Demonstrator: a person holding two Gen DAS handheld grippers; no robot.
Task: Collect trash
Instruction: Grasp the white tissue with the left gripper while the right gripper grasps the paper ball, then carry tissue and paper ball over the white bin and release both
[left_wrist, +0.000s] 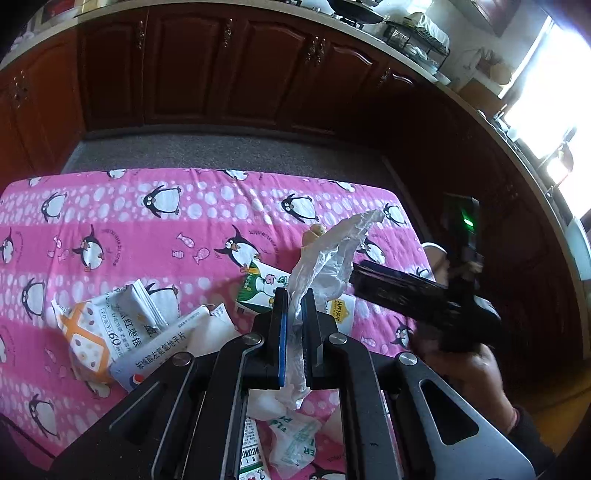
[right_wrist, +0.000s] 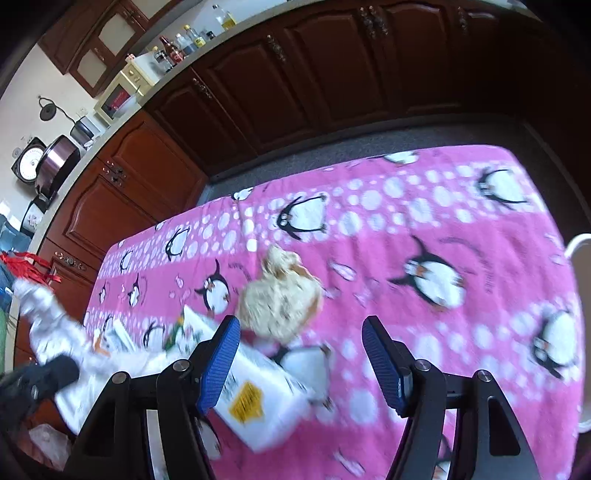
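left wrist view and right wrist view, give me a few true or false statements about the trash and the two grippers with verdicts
1. The left gripper is shut on a crumpled clear plastic wrapper. True.
2. The right gripper is clamped on the white carton. False: its fingers stand apart with nothing pinched; the white carton with a yellow label lies under the left finger.
3. The tablecloth is pink with penguins. True.
4. The beige crumpled wad hangs in the air. False: it lies on the cloth, ahead of the right gripper.
5. The table is cleared of trash. False: the orange-and-white snack packet and other wrappers remain.
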